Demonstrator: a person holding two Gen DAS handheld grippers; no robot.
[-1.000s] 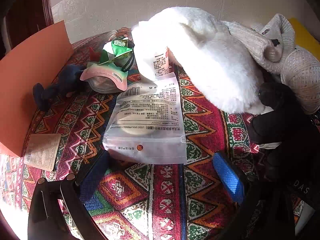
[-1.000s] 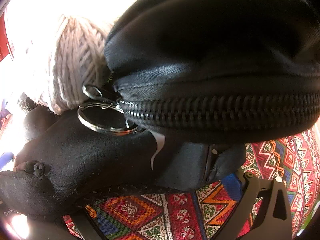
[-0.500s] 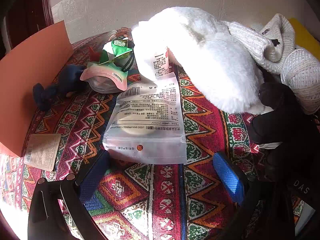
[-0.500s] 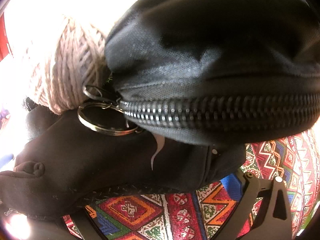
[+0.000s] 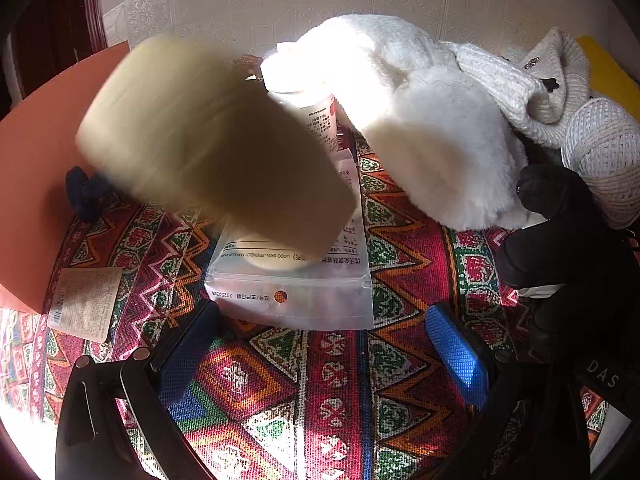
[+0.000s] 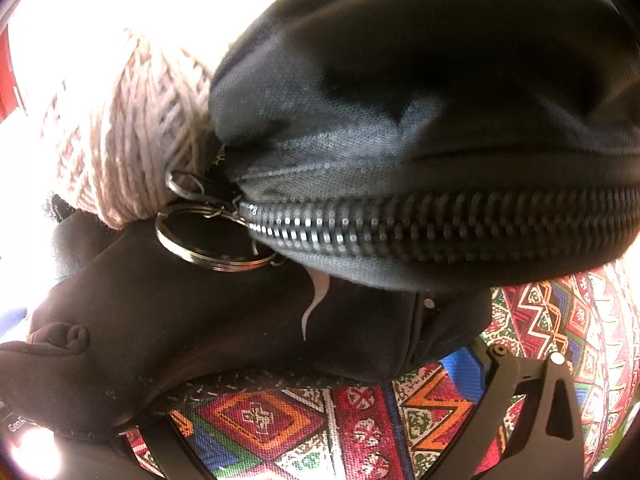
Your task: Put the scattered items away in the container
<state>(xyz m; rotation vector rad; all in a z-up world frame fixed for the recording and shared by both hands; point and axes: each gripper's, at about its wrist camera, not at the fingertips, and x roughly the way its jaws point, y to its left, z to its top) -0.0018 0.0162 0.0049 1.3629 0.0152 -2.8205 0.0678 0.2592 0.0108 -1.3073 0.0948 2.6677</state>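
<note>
Pouch (image 5: pixel 290 284), clear and printed, lies flat on the patterned cloth (image 5: pixel 320 392) at 12 o'clock from our left gripper (image 5: pixel 320 344), whose jaws stand released and empty. A blurred tan shape (image 5: pixel 212 148) covers its far end. White fluff (image 5: pixel 440 148) sits at 1 o'clock, yarn (image 5: pixel 604 152) at 2. Our right gripper (image 6: pixel 316 420) faces a zipped black bag (image 6: pixel 440 100) over a black cloth (image 6: pixel 180 320); its jaws seem released.

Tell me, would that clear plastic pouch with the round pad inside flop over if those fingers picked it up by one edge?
Probably yes. The pouch looks like thin film lying flat on the cloth, so it would likely droop. It seems light, since only a small round pad shows inside. The glossy surface might slip between the fingers.
</note>
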